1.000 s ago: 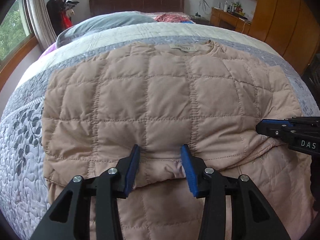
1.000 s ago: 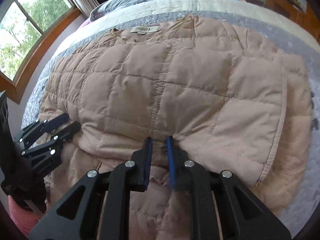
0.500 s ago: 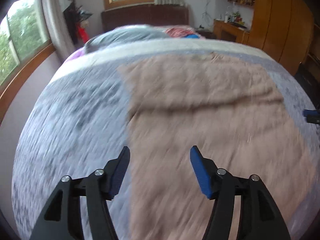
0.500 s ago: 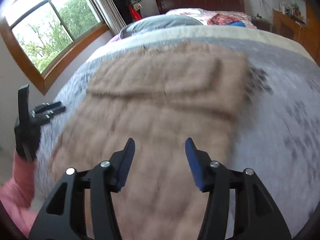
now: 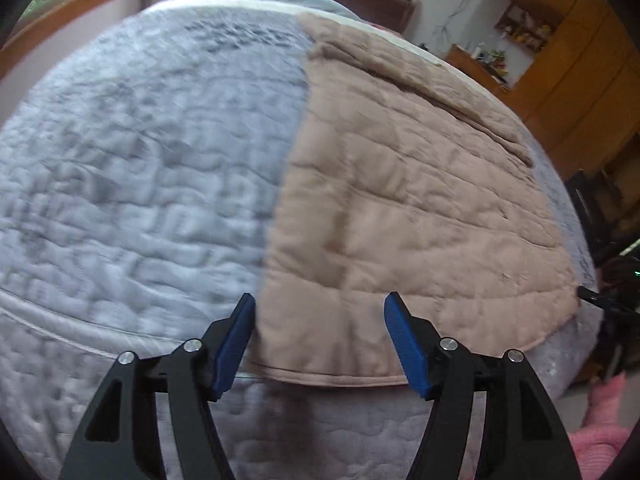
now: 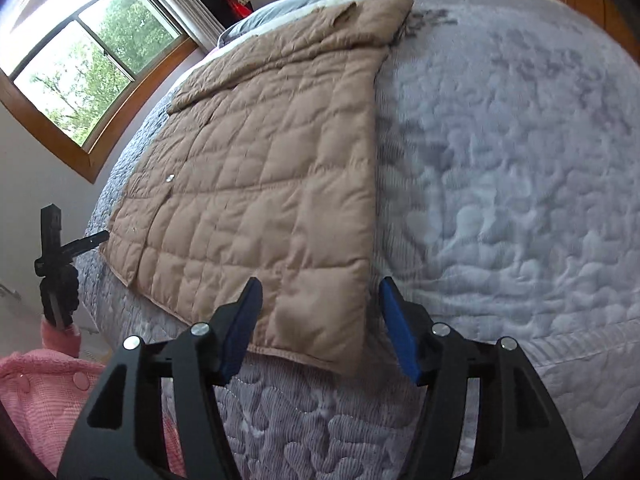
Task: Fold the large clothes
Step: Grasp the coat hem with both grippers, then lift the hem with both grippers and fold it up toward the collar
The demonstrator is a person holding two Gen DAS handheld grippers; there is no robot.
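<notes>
Jacket flat on bedspread; claws spread.

I see bed under grey quilted cover; tan quilted jacket lies flat on it, near foot edge.

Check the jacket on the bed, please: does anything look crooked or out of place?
Nothing stands out. The jacket lies flat on the bedspread, its side edges straight, the top part folded down. Both grippers, left and right, are open and hold nothing.
</notes>
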